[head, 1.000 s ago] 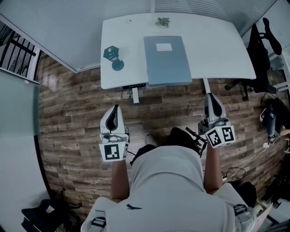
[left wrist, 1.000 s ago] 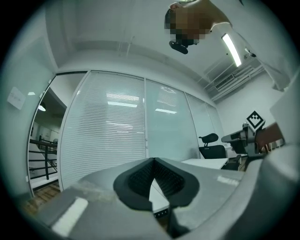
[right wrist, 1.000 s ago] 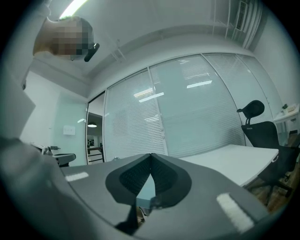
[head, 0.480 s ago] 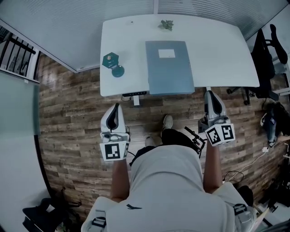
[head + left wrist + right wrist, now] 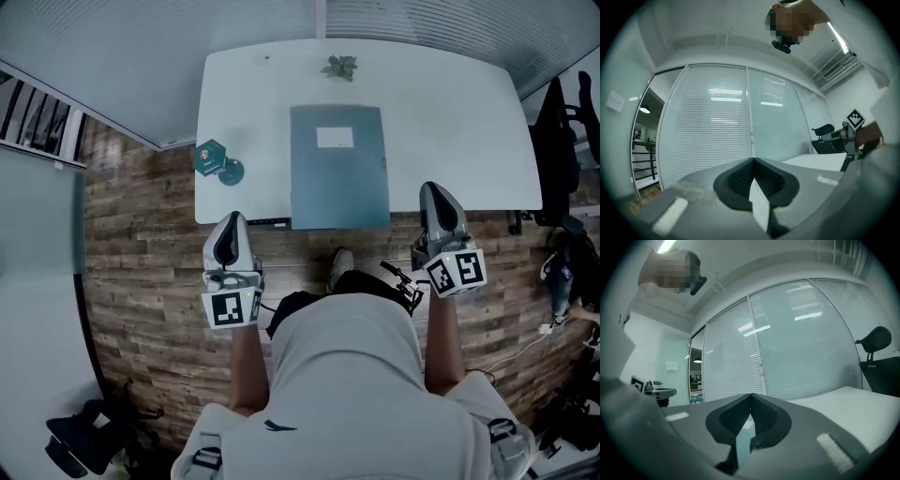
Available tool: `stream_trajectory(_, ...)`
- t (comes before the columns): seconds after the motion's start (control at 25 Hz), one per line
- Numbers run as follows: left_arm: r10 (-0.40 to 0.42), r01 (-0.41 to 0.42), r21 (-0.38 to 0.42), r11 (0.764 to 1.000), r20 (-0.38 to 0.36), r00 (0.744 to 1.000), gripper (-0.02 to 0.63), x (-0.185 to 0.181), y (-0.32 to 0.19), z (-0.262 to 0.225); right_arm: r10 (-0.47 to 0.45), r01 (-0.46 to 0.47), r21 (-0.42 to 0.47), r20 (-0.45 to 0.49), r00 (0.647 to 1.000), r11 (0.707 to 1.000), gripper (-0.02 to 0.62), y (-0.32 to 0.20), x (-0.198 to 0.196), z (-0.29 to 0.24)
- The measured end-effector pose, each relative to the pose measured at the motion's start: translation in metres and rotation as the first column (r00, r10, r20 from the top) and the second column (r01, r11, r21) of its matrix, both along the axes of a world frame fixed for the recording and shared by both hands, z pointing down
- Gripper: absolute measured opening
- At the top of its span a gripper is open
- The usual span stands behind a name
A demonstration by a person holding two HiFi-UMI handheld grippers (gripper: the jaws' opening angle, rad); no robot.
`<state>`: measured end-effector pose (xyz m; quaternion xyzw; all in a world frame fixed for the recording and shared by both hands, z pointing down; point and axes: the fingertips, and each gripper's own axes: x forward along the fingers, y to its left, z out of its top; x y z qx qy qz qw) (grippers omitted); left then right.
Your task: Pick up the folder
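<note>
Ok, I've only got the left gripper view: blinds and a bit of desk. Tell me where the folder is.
Observer: The folder lies flat on the desk, mid-width, its near end at the desk's near edge.
Operator: Give me the right gripper.
Observer: The right gripper is shut and empty, its tip at the desk's near edge, to the right of the folder and apart from it.
Operator: List what else is on the desk.
Observer: A teal object by the left edge and a small plant at the far edge, both apart from the folder.
</note>
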<state>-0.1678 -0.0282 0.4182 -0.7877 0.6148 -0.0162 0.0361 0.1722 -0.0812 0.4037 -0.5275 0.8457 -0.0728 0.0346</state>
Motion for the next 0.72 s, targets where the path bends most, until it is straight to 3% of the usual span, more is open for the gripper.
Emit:
stream_trajectory(0.32,-0.03,0.028,-0.034,0.999,-0.052,0.998,0.002,0.017,-0.041,0.005,-0.057,0.056,-0.017,-0.023,0.998,0.998,0.0,-0.039,0.013,0.009)
stream_trajectory(0.72,0.084,-0.087,-0.067,0.994,-0.044,0.995,0.003,0.028,-0.084,0.011,-0.004,0.004,-0.027,-0.001,1.0,1.0,0.0,-0.058,0.011,0.012)
